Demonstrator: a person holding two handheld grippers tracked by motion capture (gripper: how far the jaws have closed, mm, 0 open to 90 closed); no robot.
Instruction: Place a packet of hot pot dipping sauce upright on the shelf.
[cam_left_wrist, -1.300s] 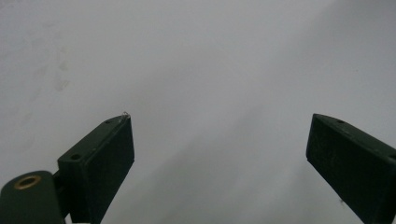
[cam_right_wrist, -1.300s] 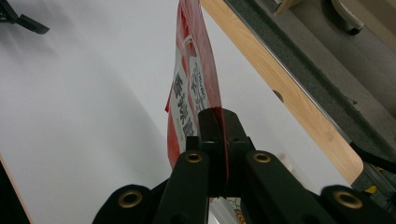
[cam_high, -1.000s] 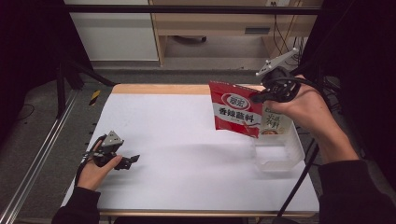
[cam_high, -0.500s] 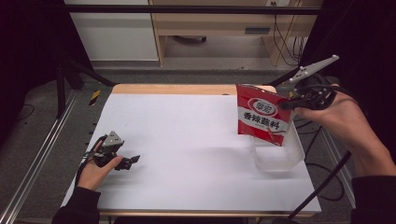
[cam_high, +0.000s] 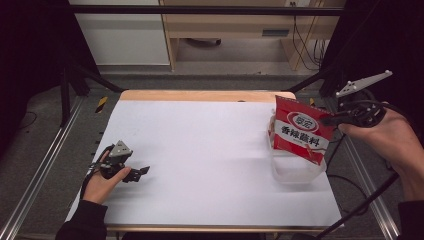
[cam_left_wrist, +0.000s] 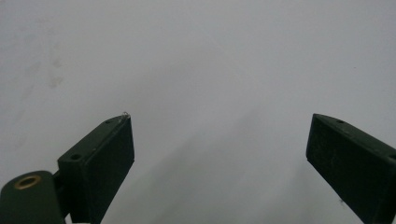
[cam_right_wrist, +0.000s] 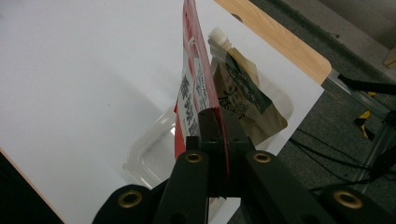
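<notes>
The flat red sauce packet with white lettering (cam_high: 300, 131) is pinched by its edge in the shut fingers of the right gripper (cam_high: 331, 120), hanging just above the clear plastic tub (cam_high: 295, 172). A brown spouted pouch (cam_right_wrist: 240, 93) is already sitting in that tub. Probably best if the packet is kept upright and lowered into the tub beside the pouch before it's let go. The left gripper (cam_high: 142, 171) is resting on the white tabletop (cam_high: 200, 145), well away from the tub, fingers wide, nothing held.
</notes>
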